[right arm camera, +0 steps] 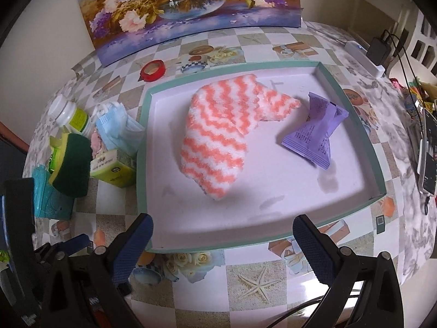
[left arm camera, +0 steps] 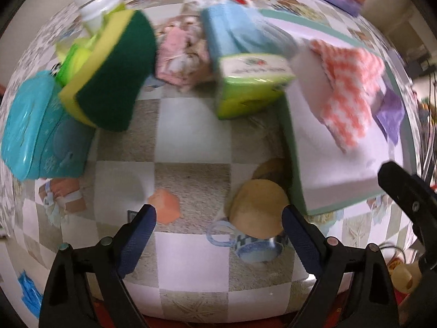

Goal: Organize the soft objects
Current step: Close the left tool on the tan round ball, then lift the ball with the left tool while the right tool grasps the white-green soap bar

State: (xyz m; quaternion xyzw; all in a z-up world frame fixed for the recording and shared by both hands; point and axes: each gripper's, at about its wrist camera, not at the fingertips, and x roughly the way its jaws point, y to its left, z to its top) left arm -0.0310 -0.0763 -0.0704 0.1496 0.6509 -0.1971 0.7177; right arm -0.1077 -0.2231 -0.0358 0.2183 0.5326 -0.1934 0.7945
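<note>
A shallow rectangular tray [right arm camera: 352, 125] with a teal rim and a smooth white floor sits on the table [right arm camera: 245, 281], which wears a glossy checked oilcloth printed with starfish and cups. Behind the tray a flower painting [right arm camera: 191, 8] leans on the wall.

Inside the tray, left of centre, lies a fluffy sock [right arm camera: 218, 131] in wavy coral and white stripes; its long axis runs from the tray's near-left toward its far-right, where the narrower end bends off to the right. Just right of that end, apart from it, is a crinkly purple foil sachet [right arm camera: 316, 131], pinched at the waist.

Left of the tray stands a clutter: a green-and-yellow scouring sponge [right arm camera: 73, 161] propped against a teal plastic pack [right arm camera: 47, 199], a lime-green tissue pack [right arm camera: 114, 169], pale blue pleated face masks [right arm camera: 117, 125] and a white-capped bottle [right arm camera: 71, 114]. Beyond the tray's far-left corner is a red tape roll [right arm camera: 153, 69].

The right gripper [right arm camera: 222, 235] hovers at the tray's near edge, fingers spread, empty. The left gripper [left arm camera: 218, 218] hangs over the oilcloth left of the tray, likewise released.
</note>
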